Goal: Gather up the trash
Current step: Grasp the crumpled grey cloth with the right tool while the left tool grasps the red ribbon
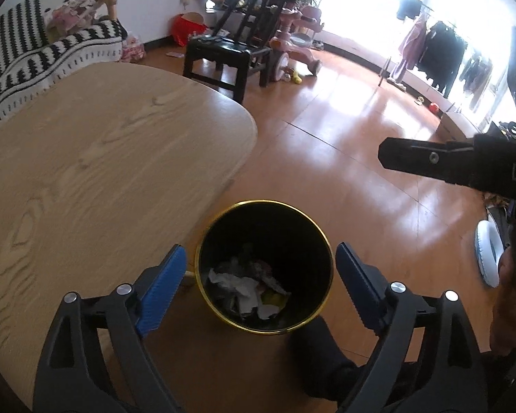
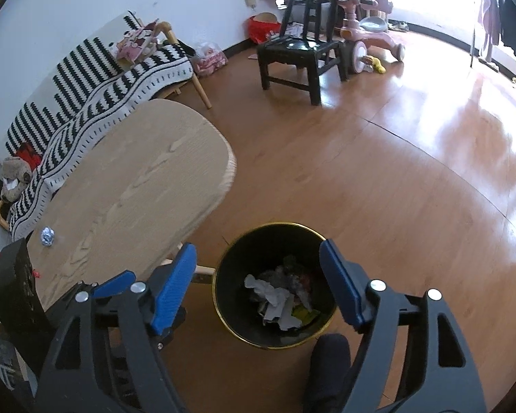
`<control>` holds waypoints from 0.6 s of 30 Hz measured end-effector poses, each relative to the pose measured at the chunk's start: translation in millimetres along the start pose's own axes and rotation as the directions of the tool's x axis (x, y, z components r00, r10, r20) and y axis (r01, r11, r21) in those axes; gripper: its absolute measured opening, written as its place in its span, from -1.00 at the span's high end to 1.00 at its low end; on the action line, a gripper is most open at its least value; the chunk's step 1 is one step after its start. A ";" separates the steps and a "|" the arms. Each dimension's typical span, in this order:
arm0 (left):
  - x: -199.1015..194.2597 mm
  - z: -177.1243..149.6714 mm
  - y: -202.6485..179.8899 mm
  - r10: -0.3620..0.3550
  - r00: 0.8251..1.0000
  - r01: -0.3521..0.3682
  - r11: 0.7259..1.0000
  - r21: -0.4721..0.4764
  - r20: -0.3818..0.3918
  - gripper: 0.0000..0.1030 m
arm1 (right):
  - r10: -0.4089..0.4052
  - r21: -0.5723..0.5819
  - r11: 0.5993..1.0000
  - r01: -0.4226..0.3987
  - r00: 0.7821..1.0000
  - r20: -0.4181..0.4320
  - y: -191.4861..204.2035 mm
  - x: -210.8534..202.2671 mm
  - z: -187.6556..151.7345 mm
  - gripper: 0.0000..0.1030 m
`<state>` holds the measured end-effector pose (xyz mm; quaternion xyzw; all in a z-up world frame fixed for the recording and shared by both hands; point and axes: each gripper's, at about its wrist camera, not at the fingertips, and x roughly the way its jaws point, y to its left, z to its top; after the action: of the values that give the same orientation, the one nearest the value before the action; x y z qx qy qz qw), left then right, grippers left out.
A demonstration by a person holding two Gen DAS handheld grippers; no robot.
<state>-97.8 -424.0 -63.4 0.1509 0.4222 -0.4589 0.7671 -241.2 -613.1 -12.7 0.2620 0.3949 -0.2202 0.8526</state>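
A black bin with a gold rim (image 1: 265,203) (image 2: 278,224) stands on the wood floor beside the table's end. Crumpled white paper and other trash (image 1: 247,289) (image 2: 282,299) lie at its bottom. My left gripper (image 1: 260,249) hangs over the bin, its blue pads (image 1: 161,289) wide apart and nothing between them. My right gripper (image 2: 258,247) is also above the bin, open and empty; the left wrist view shows one of its black fingers (image 1: 426,161) from the side. A small foil ball (image 2: 47,235) lies on the light wooden table (image 2: 137,172) (image 1: 103,155).
A black wooden chair (image 2: 302,51) and a pink ride-on toy (image 2: 371,31) stand across the floor. A sofa with a striped blanket (image 2: 96,79) runs behind the table. A person's dark-clad foot (image 2: 326,354) is close to the bin. Clothes hang on a rack (image 1: 437,51).
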 end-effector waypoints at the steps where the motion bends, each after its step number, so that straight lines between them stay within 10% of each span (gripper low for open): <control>1: -7.0 -0.3 6.2 0.013 1.000 -0.013 1.000 -0.003 0.011 -0.74 | 0.007 -0.008 1.000 -0.007 1.000 0.003 6.1 -0.5 0.8 -0.47; 9: -70.9 -7.4 91.5 0.170 0.983 -0.162 0.981 -0.110 0.068 -0.78 | 0.097 -0.097 0.991 -0.096 0.995 0.013 90.4 5.6 10.2 -0.60; 18: -165.2 -56.2 246.2 0.461 0.886 -0.412 0.832 -0.373 0.050 -0.80 | 0.216 -0.236 0.946 -0.221 0.975 -0.050 226.2 44.3 1.5 -0.64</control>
<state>41.6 -162.7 -5.5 0.0720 0.3976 -0.1975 0.8931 -82.5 -448.3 14.9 0.2014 0.3971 -0.0719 0.8925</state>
